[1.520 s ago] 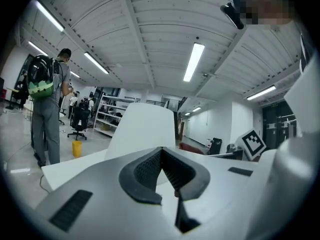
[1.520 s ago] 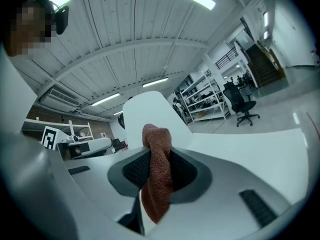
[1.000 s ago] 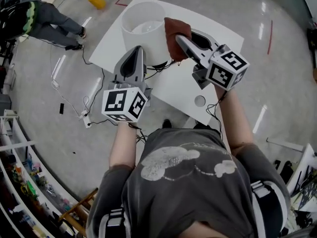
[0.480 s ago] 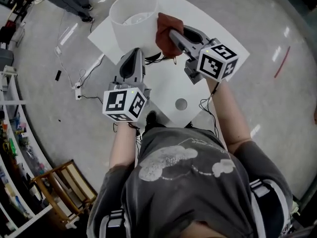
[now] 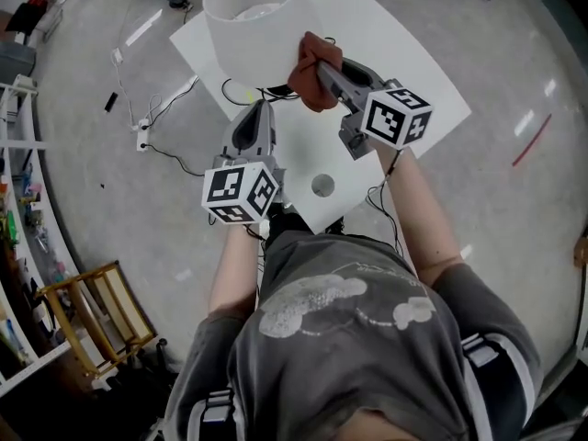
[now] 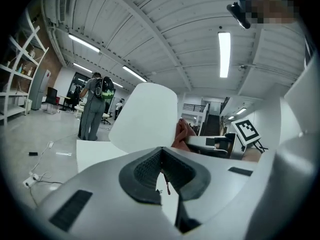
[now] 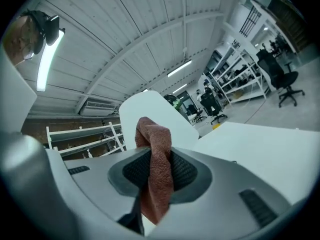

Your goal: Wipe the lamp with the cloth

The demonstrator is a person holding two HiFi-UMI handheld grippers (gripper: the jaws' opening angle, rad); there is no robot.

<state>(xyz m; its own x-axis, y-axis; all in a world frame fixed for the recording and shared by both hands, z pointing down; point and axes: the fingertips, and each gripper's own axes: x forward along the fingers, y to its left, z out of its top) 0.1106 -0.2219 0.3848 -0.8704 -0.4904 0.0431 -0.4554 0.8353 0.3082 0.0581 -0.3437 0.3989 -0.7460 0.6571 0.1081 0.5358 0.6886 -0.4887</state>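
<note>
The lamp's white shade (image 5: 250,21) stands at the far end of the white table (image 5: 404,72). A reddish-brown cloth (image 5: 310,70) is pressed against the shade's lower right side, and my right gripper (image 5: 326,79) is shut on it. In the right gripper view the cloth (image 7: 156,169) hangs bunched between the jaws with the shade (image 7: 150,111) just behind. My left gripper (image 5: 255,125) hovers near the lamp's foot, apart from the shade. Its jaws are shut with nothing between them (image 6: 162,166). From there I see the shade (image 6: 145,116) and the cloth (image 6: 183,134).
A black cable (image 5: 268,92) lies on the table by the lamp's base, and a round hole (image 5: 322,186) is nearer to me. On the floor are cables (image 5: 138,136), shelving (image 5: 18,200) and a wooden chair (image 5: 92,320). A person (image 6: 92,111) stands beyond the table.
The right gripper and cloth have slid down the shade's right side toward its lower rim. The head view has shifted, so the lamp sits higher in frame. The left gripper stays shut.
</note>
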